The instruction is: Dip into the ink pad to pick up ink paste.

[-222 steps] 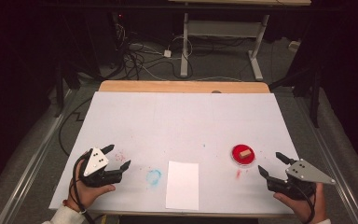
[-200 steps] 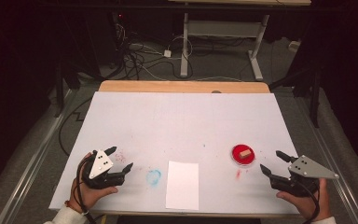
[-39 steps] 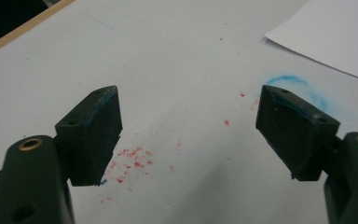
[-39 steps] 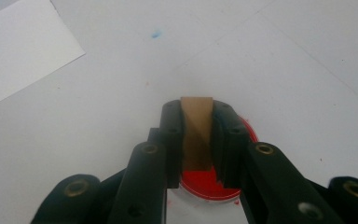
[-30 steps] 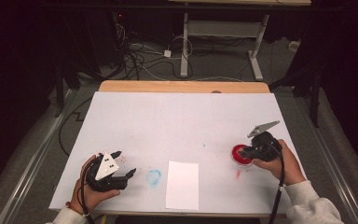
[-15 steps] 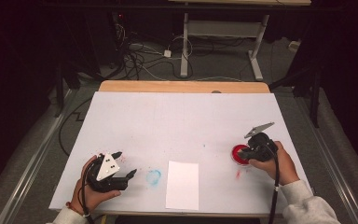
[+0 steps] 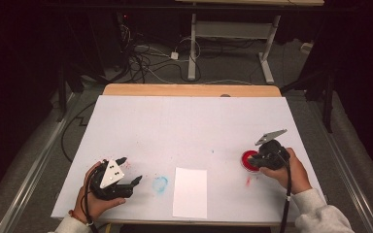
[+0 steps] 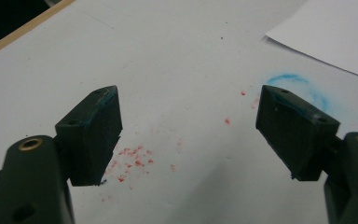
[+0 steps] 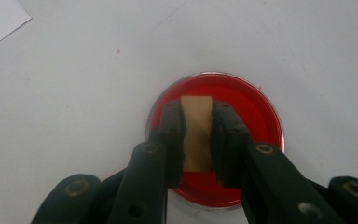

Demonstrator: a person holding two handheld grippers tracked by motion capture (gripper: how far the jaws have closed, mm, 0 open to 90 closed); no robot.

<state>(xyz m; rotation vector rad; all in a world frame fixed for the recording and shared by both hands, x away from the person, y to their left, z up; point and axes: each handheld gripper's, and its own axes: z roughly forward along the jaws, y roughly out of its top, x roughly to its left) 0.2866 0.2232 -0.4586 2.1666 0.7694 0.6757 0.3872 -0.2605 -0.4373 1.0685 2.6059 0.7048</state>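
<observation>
Worktop point(image 7: 189, 121), white-covered. Red dish point(image 9: 242, 93) stood near its right edge, holding a tan block point(image 9: 196, 133). Right gripper point(image 9: 196, 140) reached into the dish, jaws closed on the block's two long sides. Left gripper point(image 8: 189, 126) rested low at the near left, jaws wide apart with nothing between them, over red specks point(image 8: 133, 158). Blue smudge point(image 7: 160, 184) and white sheet point(image 7: 190, 192) lay between the two.

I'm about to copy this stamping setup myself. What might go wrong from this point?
The right gripper is shut on the tan block inside the red dish; lifting may drag the dish or drip red onto the table sheet, already speckled. The white paper lies loose and might slide when pressed.
</observation>
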